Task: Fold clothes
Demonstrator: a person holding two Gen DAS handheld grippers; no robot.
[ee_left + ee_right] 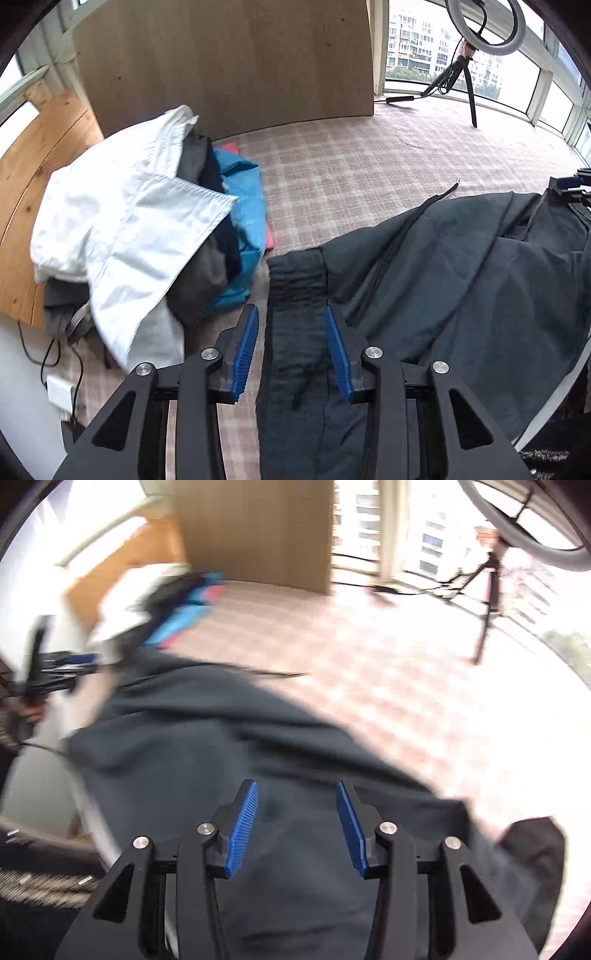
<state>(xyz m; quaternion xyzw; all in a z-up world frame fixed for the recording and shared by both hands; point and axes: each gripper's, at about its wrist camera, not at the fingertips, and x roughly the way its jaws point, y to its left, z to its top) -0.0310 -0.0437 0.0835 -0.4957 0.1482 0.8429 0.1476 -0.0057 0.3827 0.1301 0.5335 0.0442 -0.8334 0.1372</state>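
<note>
A dark grey garment (461,266) lies rumpled on the pink checked cloth, with its elastic waistband (295,273) running toward me. My left gripper (291,310) hangs over that waistband with its jaws apart. The band lies between the blue pads, and a gap shows at the left pad. In the blurred right wrist view, my right gripper (295,783) is open just above the same dark garment (221,738), pressing on nothing. The left gripper (70,668) shows at that view's left edge, and the right gripper (569,188) at the left wrist view's right edge.
A pile of clothes lies on the left, a white garment (129,221) over grey and blue ones (247,206). A wooden board (229,66) stands behind it. A ring light on a tripod (465,66) stands by the windows. A white charger with cables (59,391) lies at bottom left.
</note>
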